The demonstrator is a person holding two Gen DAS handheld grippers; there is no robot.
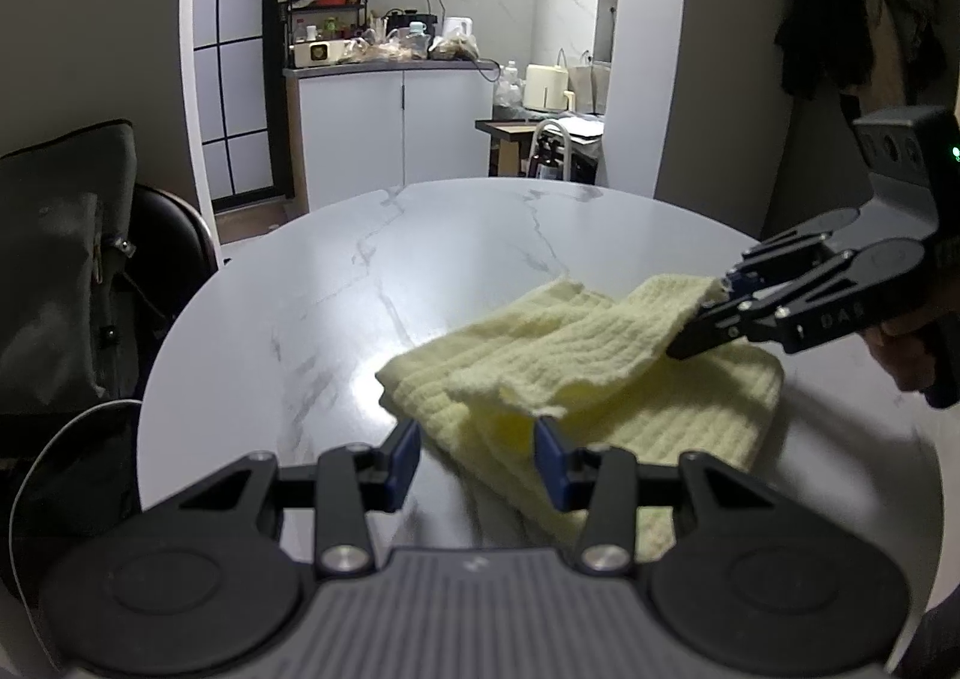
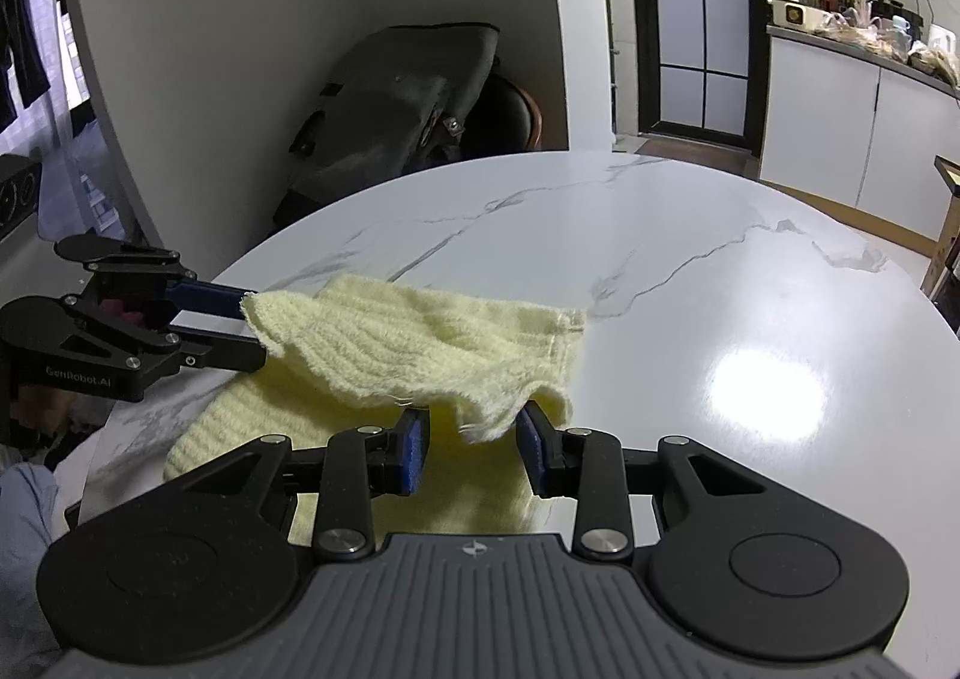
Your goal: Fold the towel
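A pale yellow towel (image 1: 600, 373) lies partly folded on a round white marble table (image 1: 360, 283), its upper flap loosely doubled over the lower layer. In the left wrist view my left gripper (image 1: 477, 454) stands open, with a frayed corner of the flap between its blue pads (image 1: 403, 457) and no pad pressing on it. The right gripper (image 1: 702, 319) reaches in from the right, its jaws apart around the flap's far corner. In the right wrist view the towel (image 2: 420, 337) hangs slack between the open right gripper (image 2: 474, 451). The left gripper (image 2: 257, 326) straddles the other corner.
A dark bag (image 1: 66, 283) rests on a chair beyond the table's left edge. A kitchen counter (image 1: 390, 66) and white cabinets stand behind the table. A person's hand (image 1: 900, 355) holds the right gripper's handle. Bare tabletop (image 2: 690, 289) stretches past the towel.
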